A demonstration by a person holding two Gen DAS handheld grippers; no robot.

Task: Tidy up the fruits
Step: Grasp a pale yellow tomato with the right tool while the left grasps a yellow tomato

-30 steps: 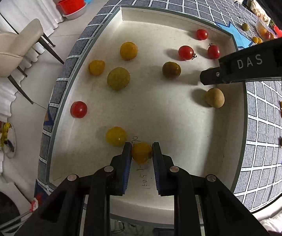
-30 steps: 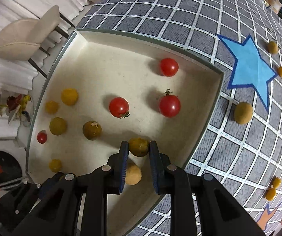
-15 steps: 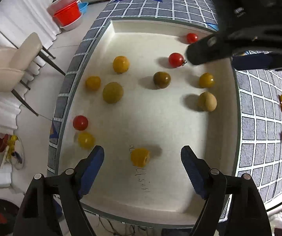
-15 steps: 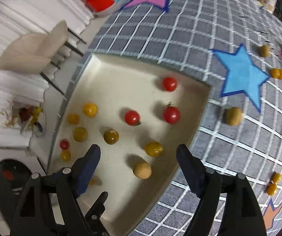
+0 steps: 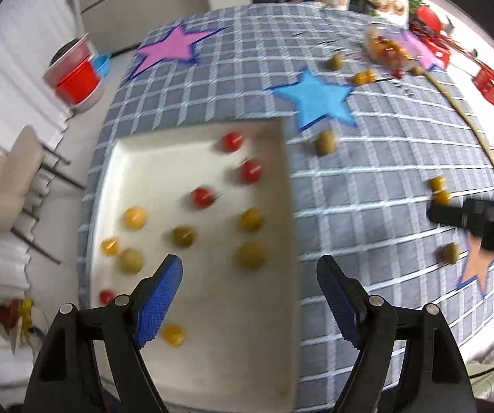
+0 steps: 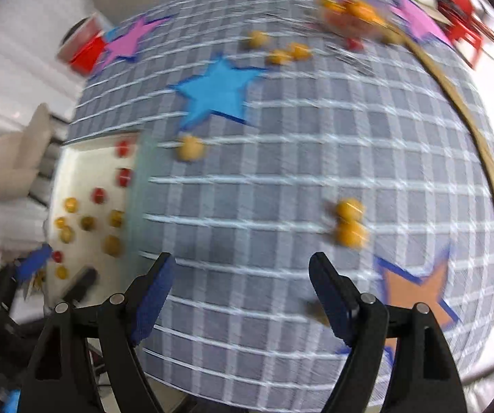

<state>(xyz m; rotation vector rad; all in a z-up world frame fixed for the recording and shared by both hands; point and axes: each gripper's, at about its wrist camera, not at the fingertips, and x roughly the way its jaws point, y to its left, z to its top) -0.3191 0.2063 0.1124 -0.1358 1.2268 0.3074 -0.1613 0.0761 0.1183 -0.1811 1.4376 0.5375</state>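
Both grippers' fingers stand wide apart, empty: left gripper [image 5: 248, 301] low over the white tray [image 5: 283, 186] of fruits [image 5: 251, 255], right gripper [image 6: 242, 297] low over the checked cloth [image 6: 281, 158]; two yellow fruits [image 6: 349, 222] lie right of centre.

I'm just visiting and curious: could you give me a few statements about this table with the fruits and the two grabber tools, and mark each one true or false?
1. The left gripper has its fingers spread with nothing between them. True.
2. The right gripper is clamped on a yellow fruit. False: its fingers are apart and empty, above the checked tablecloth.
3. Three red tomatoes lie in the far part of the white tray. True.
4. All the fruit is already in the tray. False: several pieces still lie on the cloth, such as the yellow pair.
5. The blue star is inside the tray. False: it is on the cloth beyond the tray.
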